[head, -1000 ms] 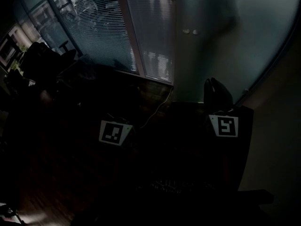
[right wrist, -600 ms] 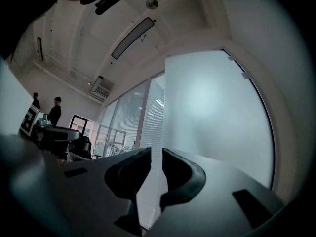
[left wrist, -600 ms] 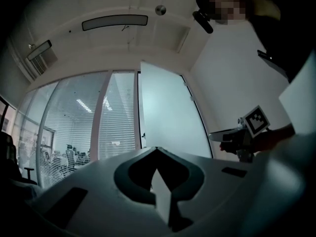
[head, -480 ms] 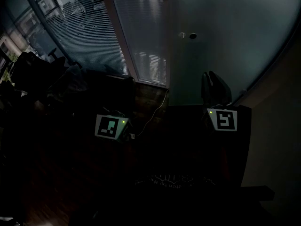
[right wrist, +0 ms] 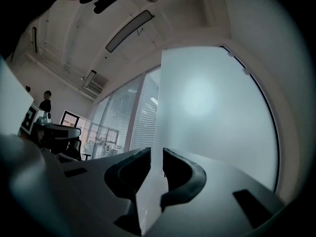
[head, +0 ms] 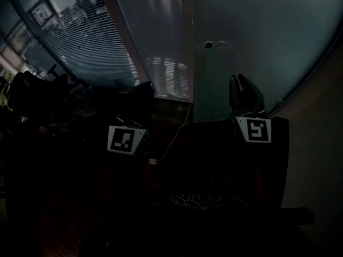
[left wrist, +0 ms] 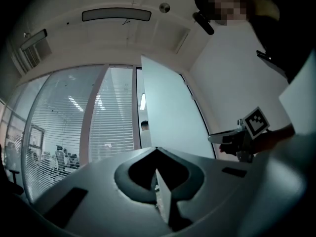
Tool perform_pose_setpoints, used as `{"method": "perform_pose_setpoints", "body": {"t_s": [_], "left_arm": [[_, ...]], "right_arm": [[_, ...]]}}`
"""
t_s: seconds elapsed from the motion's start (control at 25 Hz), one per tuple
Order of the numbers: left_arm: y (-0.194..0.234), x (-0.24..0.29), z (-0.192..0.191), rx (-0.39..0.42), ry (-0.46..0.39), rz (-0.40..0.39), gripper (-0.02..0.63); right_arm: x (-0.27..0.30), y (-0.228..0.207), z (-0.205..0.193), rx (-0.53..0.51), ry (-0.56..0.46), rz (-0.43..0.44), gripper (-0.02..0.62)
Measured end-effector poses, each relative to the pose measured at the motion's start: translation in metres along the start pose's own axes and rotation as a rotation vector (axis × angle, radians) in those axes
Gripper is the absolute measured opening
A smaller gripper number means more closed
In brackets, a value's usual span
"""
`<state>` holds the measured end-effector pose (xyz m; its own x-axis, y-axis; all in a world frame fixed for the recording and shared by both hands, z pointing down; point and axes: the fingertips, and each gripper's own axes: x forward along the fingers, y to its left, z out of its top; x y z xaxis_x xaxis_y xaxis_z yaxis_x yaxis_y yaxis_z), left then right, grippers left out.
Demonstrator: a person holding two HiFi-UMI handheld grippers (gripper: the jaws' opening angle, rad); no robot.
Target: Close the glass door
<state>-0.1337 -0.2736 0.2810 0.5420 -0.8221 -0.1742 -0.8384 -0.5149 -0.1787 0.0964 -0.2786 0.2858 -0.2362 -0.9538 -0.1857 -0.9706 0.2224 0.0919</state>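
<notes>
Pressing the right claw (right wrist: 156, 152), its jaws just eased apart with nothing between them, flat on the door (right wrist: 212, 112) standing ajar just ahead should, I reckon, swing it shut, the left claw (left wrist: 157, 153) clenched empty left of the door.

Slatted blinds (head: 91, 42); white cable (head: 177, 133) on floor below blinds; dark chairs (head: 32, 92) left of blinds; ceiling light (left wrist: 116, 15) above.

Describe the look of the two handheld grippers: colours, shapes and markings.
Both the left gripper and right gripper have smooth grey bodies ending in dark, curved fingers. Each carries a white cube printed with black square markers.
</notes>
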Motion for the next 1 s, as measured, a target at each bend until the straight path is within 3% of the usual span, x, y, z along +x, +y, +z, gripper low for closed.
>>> {"method": "perform_pose_setpoints", "body": {"t_s": [0.24, 1.0], "left_arm": [[0.01, 0.025, -0.01, -0.008, 0.016, -0.007, 0.002], [0.042, 0.096, -0.024, 0.015, 0.021, 0.083, 0.002]], "right_arm": [[0.025, -0.011, -0.01, 0.01, 0.014, -0.007, 0.06], [0.124, -0.046, -0.03, 0.024, 0.011, 0.076, 0.066]]}}
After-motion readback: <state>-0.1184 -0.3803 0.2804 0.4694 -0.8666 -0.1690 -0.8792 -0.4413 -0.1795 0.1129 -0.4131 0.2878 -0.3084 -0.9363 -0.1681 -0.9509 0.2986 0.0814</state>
